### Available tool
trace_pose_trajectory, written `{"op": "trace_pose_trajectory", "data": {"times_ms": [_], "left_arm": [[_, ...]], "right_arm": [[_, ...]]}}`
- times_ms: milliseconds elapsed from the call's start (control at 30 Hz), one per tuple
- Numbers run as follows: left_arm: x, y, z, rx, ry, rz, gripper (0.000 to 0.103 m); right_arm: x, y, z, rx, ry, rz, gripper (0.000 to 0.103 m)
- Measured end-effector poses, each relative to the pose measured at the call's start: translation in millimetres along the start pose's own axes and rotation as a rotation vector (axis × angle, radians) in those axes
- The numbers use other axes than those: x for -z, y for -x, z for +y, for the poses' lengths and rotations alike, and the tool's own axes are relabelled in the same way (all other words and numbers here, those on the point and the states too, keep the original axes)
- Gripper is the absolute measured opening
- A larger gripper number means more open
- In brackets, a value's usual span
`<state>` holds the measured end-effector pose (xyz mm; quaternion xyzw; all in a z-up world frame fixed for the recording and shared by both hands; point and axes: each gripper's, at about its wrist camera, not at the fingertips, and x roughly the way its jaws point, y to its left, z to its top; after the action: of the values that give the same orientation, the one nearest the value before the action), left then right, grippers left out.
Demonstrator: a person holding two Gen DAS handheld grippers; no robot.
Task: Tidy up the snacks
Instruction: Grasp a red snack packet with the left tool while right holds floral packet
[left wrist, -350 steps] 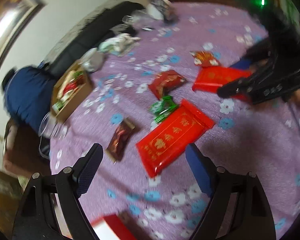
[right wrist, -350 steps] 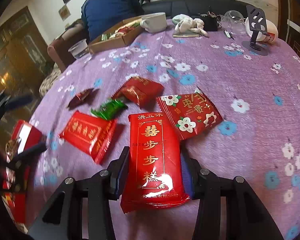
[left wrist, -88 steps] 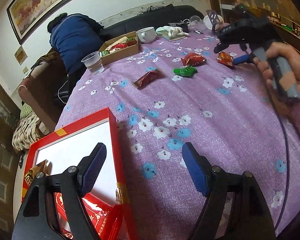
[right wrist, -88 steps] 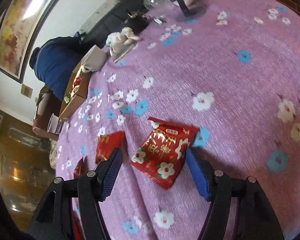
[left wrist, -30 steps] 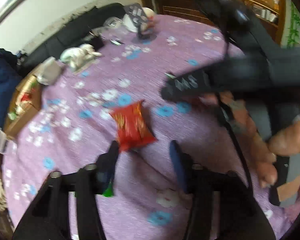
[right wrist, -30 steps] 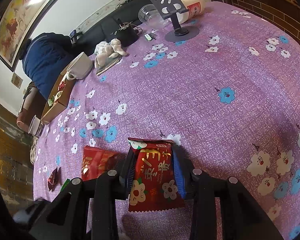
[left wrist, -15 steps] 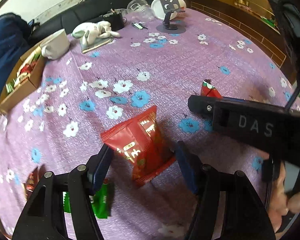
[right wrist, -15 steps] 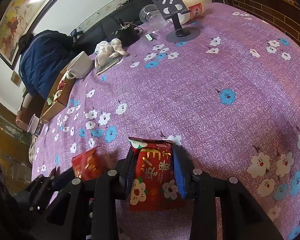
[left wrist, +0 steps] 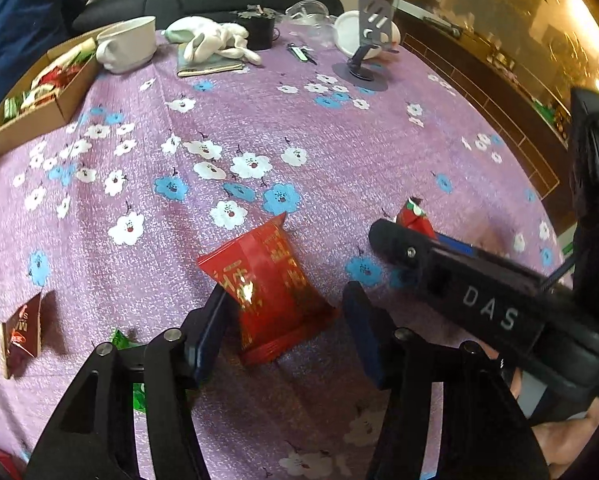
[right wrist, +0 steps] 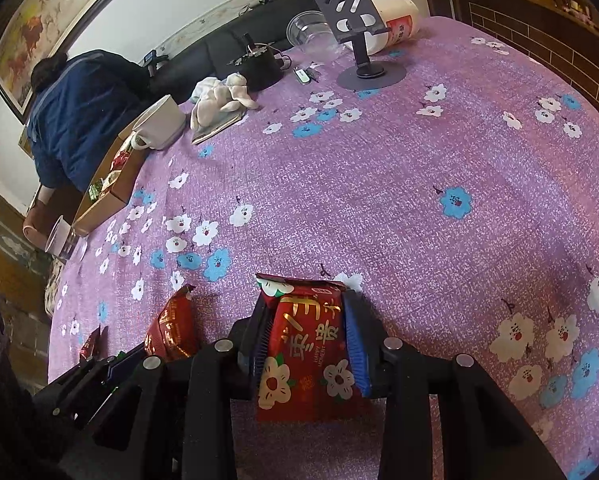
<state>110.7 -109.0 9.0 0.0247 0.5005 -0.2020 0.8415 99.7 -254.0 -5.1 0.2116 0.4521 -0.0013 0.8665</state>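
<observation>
Fingers of the right gripper (right wrist: 311,344) are clamped on a flowered red snack packet (right wrist: 307,352), one blue pad against each long edge, with the packet's far end sticking out past the tips over the purple flowered cloth on the counter (right wrist: 379,184). Fingers of the left gripper (left wrist: 283,328) straddle a plain red snack packet (left wrist: 267,284) that lies flat on the cloth; they have just been closing in. The left pad sits at the packet's edge, while the right pad is clear of it, so the packet is between them but not gripped.

Left of this gripper, a green packet (left wrist: 127,344) peeks out from behind the left finger, and a dark brown packet (left wrist: 21,332) lies further left. The right gripper's black body crosses the right side of the left wrist view.

At the far left of the counter a cardboard box (left wrist: 39,100) holds more snacks, with a white mug (left wrist: 129,46) beside it. A phone stand (right wrist: 363,40) is at the far right. A person in a dark blue top (right wrist: 79,112) bends over beyond the far left edge.
</observation>
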Motion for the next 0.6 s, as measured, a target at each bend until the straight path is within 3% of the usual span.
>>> {"op": "trace_pose_trajectory", "data": {"times_ms": [300, 500, 600], "left_arm": [[-2.4, 0.2, 3.2, -0.013, 0.086, 0.015, 0.056], [-0.8, -1.7, -5.3, -0.08, 0.051, 0.004, 0.055], [1.3, -3.1, -12.4, -0.13, -0.002, -0.009, 0.044]], "right_arm": [[-0.4, 0.1, -1.3, -0.006, -0.008, 0.001, 0.036], [-0.3, 0.2, 0.0, -0.001, 0.0, 0.001, 0.036], [-0.6, -0.2, 0.3, 0.001, 0.005, 0.002, 0.036]]}}
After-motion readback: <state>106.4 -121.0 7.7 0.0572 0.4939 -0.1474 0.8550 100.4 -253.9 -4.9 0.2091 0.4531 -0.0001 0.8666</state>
